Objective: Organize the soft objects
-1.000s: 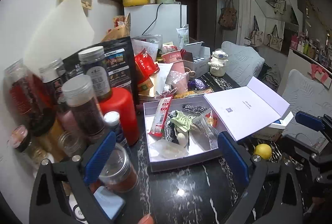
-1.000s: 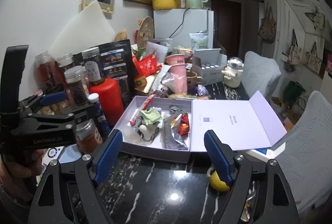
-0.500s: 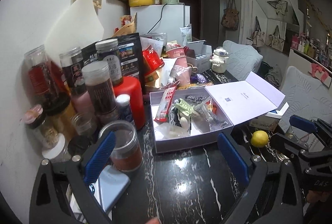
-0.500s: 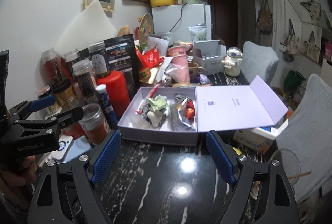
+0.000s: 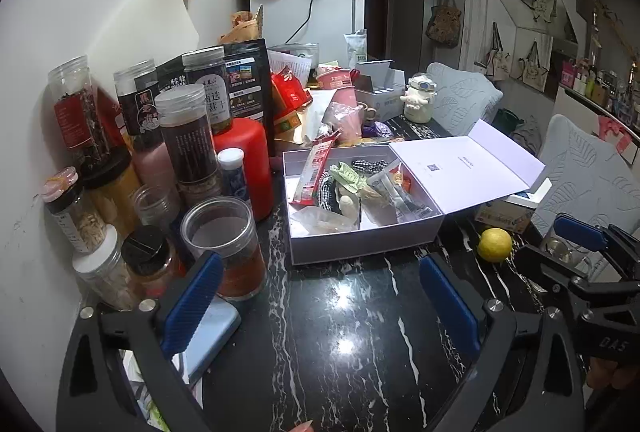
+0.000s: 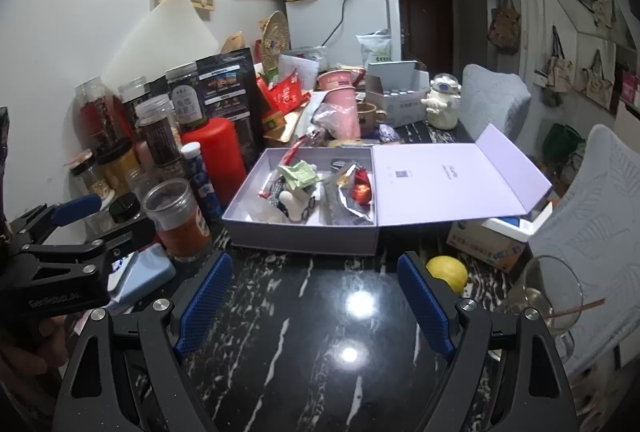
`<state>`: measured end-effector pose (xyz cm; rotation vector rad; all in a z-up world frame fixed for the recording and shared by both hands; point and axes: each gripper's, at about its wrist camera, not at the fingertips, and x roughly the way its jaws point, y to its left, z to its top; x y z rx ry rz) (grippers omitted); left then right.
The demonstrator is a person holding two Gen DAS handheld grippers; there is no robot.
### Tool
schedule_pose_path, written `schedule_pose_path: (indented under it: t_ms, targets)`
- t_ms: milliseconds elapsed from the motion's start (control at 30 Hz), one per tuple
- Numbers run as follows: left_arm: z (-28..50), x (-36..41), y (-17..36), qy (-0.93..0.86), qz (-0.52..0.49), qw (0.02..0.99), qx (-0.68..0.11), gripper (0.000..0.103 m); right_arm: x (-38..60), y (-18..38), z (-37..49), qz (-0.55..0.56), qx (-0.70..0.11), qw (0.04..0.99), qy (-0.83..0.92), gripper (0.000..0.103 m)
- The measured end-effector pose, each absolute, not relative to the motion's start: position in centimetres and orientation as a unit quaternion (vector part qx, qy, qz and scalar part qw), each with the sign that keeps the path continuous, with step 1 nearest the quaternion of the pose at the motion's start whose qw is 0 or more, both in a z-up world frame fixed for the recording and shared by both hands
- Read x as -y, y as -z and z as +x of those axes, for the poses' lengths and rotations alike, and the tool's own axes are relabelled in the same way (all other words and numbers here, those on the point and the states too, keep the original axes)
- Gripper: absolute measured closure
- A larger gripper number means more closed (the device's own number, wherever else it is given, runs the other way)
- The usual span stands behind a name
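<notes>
You're working at a black marble tabletop point(image 6: 320, 332) in a cluttered room, w/ jars point(image 5: 188, 144) crowding the left of the frame and a fridge at the top centre. The open lilac box point(image 6: 304, 232) is sitting mid-frame in both views, lid point(image 6: 452, 180) flopped out to the right. Soft items are lying inside it: a checked cloth point(image 5: 330, 188), a pale plush piece point(image 6: 294, 206), a foil pouch point(image 6: 346, 200) and a red snack packet point(image 5: 314, 172), all jumbled and touching.

Your left gripper point(image 5: 320, 304) is hovering low over bare marble, short of the box, jaws spread wide, carrying nothing. Your right gripper point(image 6: 316, 304) is doing likewise, wide and empty, w/ a lemon point(image 6: 447, 272) just beside its right finger.

Judging by this, you're btwn steps, prob. lining up a pick. Next move calls for closing in on the box front, choosing one soft item off the top and coming down so neighbours aren't getting dragged along.
</notes>
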<state>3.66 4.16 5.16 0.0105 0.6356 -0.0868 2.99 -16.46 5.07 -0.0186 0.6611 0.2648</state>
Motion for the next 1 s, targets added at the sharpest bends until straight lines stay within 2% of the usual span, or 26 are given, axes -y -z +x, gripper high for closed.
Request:
schedule_pose_path:
  t_ms: [1000]
  targets:
    - [3.6, -2.9, -5.0, 0.060, 0.012, 0.948, -0.312, 0.003, 17.3, -4.9, 3.1, -0.002, -0.328, 0.937, -0.122, 0.017]
